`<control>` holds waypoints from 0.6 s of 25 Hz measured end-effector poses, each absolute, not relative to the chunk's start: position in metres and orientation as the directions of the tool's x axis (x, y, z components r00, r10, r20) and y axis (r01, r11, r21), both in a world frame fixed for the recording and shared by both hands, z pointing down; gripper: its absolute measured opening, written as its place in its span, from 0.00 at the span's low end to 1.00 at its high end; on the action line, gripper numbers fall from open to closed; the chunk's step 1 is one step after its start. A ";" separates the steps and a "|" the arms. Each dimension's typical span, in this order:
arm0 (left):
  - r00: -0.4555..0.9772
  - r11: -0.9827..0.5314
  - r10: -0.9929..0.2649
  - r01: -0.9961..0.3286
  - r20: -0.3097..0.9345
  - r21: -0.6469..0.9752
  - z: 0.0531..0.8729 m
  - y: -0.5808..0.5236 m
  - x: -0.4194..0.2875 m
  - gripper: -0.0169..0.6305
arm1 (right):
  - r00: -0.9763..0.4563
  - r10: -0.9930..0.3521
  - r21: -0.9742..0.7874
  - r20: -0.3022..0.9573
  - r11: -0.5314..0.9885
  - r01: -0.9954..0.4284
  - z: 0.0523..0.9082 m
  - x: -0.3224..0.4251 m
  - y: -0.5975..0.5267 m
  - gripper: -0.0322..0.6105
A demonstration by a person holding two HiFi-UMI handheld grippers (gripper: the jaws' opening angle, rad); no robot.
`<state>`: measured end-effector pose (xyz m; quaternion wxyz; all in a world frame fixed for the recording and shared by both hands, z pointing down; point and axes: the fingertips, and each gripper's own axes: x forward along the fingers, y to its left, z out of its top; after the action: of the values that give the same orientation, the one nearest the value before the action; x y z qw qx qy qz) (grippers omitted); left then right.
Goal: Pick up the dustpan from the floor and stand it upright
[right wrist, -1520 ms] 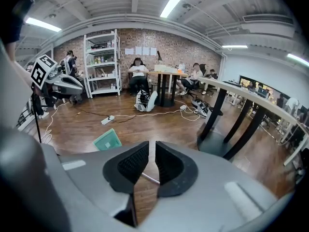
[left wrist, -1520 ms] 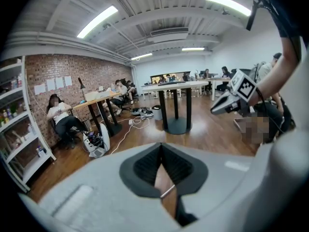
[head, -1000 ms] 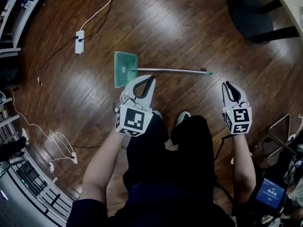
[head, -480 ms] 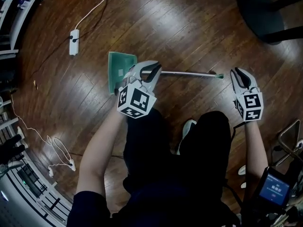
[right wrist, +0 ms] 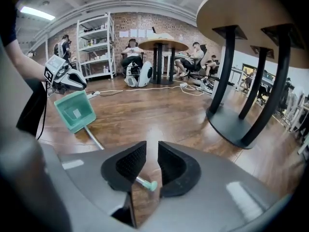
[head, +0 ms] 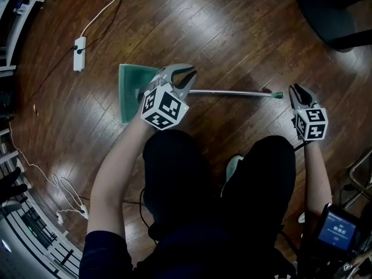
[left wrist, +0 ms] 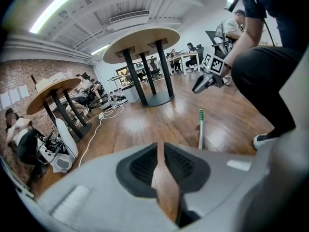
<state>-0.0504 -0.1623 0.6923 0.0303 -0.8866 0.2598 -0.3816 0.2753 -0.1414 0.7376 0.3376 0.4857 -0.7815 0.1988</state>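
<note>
Now | left tool (left wrist: 161, 147) just opening, empty | right tool (right wrist: 152, 145) just opening, dustpan handle (right wrist: 146, 182) between

Glossy wood floor (head: 232, 28); plastic dustpan (head: 129, 92), metal handle (head: 232, 92).

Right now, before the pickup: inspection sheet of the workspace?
Surface: dark wood floor, glossy.
Job's things: green dustpan lying on the floor, its metal handle running right to a green tip.
Clutter: nothing seen.
Grippers: left gripper over where handle meets pan, jaws have just been opening, nothing between them; right gripper at the tip, jaws have just been opening, tip between them, not pressed.
Cables: power strip with white lead; loose cables lower left.
Surroundings: round table base, shelving, people seated beyond.
</note>
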 end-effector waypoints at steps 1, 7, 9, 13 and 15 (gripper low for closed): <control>0.576 -0.868 -0.473 -0.433 0.666 -0.242 0.699 -0.161 -0.049 0.10 | -0.296 -0.616 0.018 0.730 0.450 -0.893 0.748 0.277 -0.139 0.17; 0.586 -0.917 -0.383 -0.336 0.714 -0.215 0.734 -0.142 -0.037 0.10 | -0.275 -0.576 0.004 0.770 0.435 -0.900 0.791 0.283 -0.130 0.20; 0.587 -0.925 -0.367 -0.310 0.722 -0.218 0.740 -0.142 -0.031 0.10 | -0.271 -0.576 0.002 0.772 0.428 -0.904 0.798 0.285 -0.133 0.21; 0.591 -0.940 -0.335 -0.267 0.734 -0.214 0.747 -0.139 -0.019 0.10 | -0.266 -0.564 -0.003 0.782 0.423 -0.906 0.807 0.285 -0.132 0.22; 0.590 -0.950 -0.309 -0.226 0.746 -0.215 0.752 -0.134 -0.014 0.10 | -0.261 -0.560 -0.002 0.786 0.421 -0.907 0.813 0.283 -0.131 0.22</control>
<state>-0.0144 -0.1345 0.7519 0.0488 -0.8903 0.1504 -0.4271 0.2833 -0.1308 0.8133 0.3680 0.4836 -0.7583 0.2361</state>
